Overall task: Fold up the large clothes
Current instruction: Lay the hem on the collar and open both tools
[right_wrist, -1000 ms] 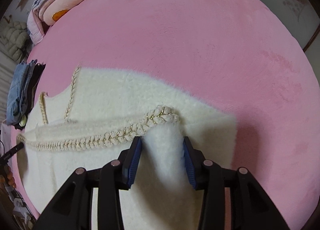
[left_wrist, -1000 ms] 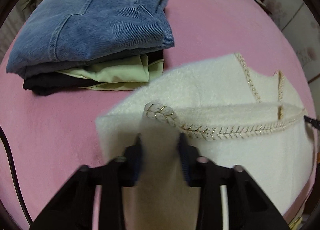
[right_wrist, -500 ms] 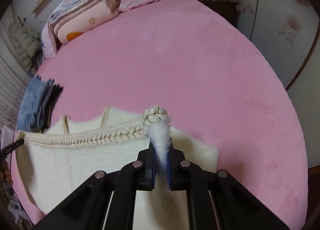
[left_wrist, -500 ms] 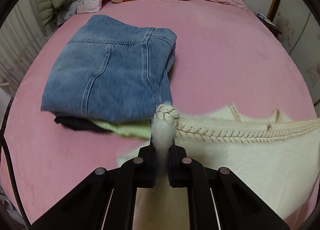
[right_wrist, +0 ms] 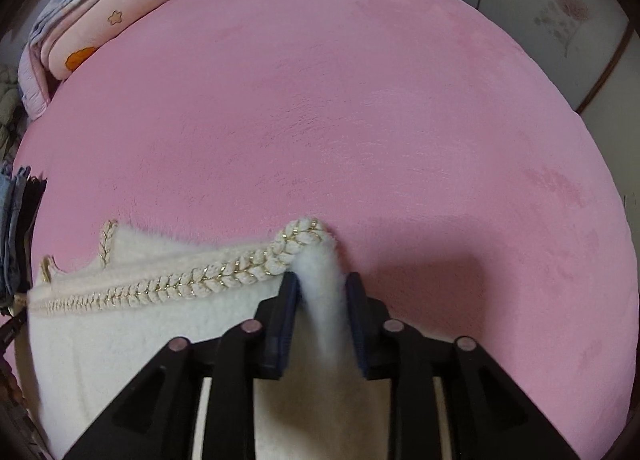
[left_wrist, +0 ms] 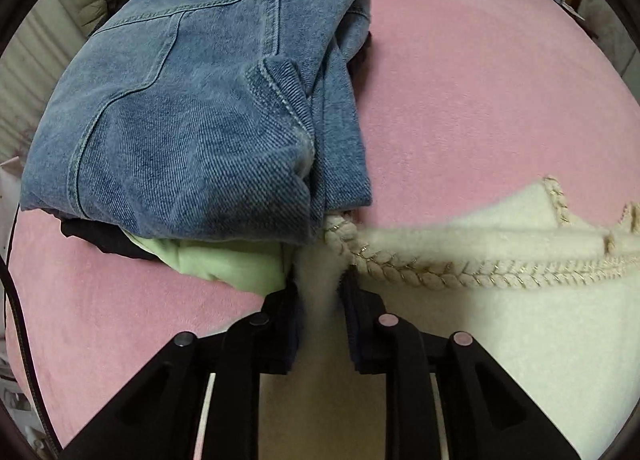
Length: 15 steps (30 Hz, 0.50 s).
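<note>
The cream fleece garment is spread on the pink bed, its braided trim running across the top edge between the two tools. A corner of that edge is pinched in the left gripper, whose jaws are clamped on the fleece just beside the stack of folded clothes, jeans on top. The opposite corner is clamped likewise in the right gripper, over bare bedding. The step in hand is judged to be a fold of the trimmed edge, both corners held taut. Next, the two corners would need to be carried together at equal height and laid down squarely, clear of the jeans stack.
</note>
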Each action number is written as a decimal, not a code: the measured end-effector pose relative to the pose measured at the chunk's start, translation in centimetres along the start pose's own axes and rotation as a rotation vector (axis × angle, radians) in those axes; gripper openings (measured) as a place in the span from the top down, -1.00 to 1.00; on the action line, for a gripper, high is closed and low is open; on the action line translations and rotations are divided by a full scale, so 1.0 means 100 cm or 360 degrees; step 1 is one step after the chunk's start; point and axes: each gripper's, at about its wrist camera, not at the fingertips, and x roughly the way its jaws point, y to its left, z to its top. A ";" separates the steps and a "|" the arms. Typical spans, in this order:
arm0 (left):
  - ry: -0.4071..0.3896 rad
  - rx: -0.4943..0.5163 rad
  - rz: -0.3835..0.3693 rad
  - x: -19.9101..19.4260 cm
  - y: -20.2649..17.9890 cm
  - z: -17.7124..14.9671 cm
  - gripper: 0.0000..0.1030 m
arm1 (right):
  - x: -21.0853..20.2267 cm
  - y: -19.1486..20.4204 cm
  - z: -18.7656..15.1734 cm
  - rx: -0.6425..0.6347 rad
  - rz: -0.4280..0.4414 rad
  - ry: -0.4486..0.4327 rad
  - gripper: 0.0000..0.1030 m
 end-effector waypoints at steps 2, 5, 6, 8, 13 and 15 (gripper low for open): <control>0.0027 0.0015 -0.0025 -0.009 0.001 -0.001 0.54 | -0.017 0.000 -0.001 -0.0027 -0.0036 -0.0047 0.43; -0.0052 -0.0025 -0.0048 -0.043 0.006 -0.008 0.07 | -0.054 0.007 -0.012 -0.0079 -0.0079 -0.0183 0.42; -0.0113 -0.0043 -0.0040 -0.059 0.005 -0.013 -0.11 | -0.066 0.013 -0.018 -0.0080 -0.0076 -0.0223 0.42; -0.0253 -0.0080 -0.0033 -0.093 0.004 -0.029 -0.49 | -0.091 0.023 -0.034 -0.0078 -0.0011 -0.0296 0.41; -0.0403 -0.0179 -0.0041 -0.150 -0.013 -0.086 -0.54 | -0.121 0.067 -0.093 -0.0120 0.0203 -0.0337 0.32; -0.0398 -0.0229 -0.0057 -0.156 -0.020 -0.111 -0.54 | -0.123 0.092 -0.115 -0.0189 0.0269 -0.0311 0.32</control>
